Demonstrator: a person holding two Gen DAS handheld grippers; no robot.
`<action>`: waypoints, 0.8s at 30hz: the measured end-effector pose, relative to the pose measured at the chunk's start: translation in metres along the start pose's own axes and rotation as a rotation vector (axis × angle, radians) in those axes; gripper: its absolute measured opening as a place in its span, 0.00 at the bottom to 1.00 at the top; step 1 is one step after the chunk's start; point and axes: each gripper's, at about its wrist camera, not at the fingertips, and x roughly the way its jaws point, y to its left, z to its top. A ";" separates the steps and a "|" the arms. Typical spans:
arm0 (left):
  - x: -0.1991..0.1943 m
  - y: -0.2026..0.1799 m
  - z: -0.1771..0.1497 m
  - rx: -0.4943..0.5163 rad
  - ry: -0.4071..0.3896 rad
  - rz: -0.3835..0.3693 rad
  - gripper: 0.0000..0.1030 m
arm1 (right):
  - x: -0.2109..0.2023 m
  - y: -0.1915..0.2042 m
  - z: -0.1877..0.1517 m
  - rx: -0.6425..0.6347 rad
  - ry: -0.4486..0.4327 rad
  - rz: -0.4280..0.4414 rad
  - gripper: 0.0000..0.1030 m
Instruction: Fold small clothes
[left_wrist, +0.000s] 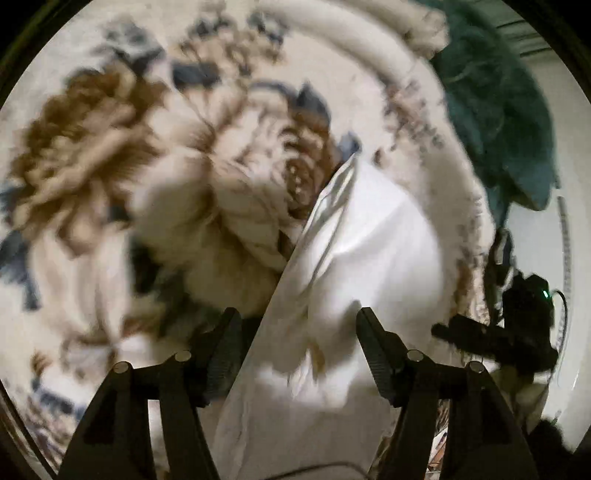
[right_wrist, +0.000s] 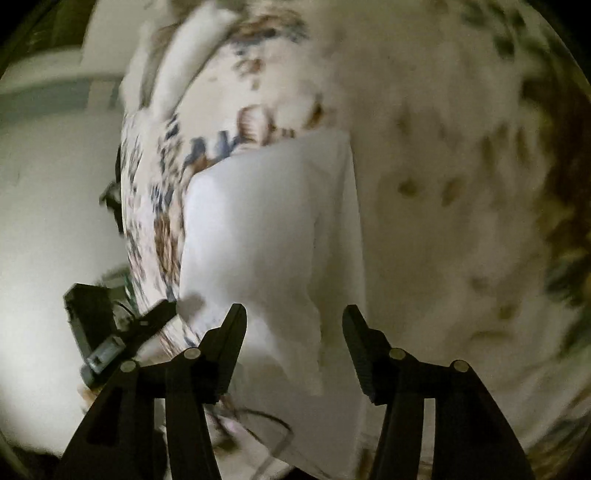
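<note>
Left gripper (left_wrist: 295, 317): jaws spread wide, nothing between the pads. Right gripper (right_wrist: 293, 315): likewise spread wide, gripping nothing.

Edges and room. Ahead of the left gripper the white garment (left_wrist: 354, 251) runs from between the fingers forward and slightly right; its left edge is a long straight fold line, rising to a creased point. Left of that edge the floral bedcover (left_wrist: 92, 155) lies open and unobstructed. To the right, near the cover's edge, sits the other black gripper (left_wrist: 517, 325); farther ahead on that side lies a dark green cloth (left_wrist: 495, 110).

Ahead of the right gripper the garment (right_wrist: 266, 229) shows a straight right edge, with pale bedcover (right_wrist: 461, 184) open beyond it. A black device (right_wrist: 96, 332) stands beside the left finger.

Garment condition: plain white, smooth, folded flat, few creases. Both views are motion-blurred.
</note>
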 end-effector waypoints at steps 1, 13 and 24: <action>0.008 -0.003 0.004 -0.005 0.015 0.008 0.61 | 0.009 -0.005 0.001 0.045 -0.006 0.048 0.55; -0.017 -0.002 -0.033 0.000 0.008 0.000 0.61 | -0.002 -0.002 -0.018 0.103 -0.074 -0.014 0.36; -0.028 0.050 -0.147 -0.076 0.156 0.050 0.65 | 0.006 -0.062 -0.155 0.213 0.108 -0.098 0.56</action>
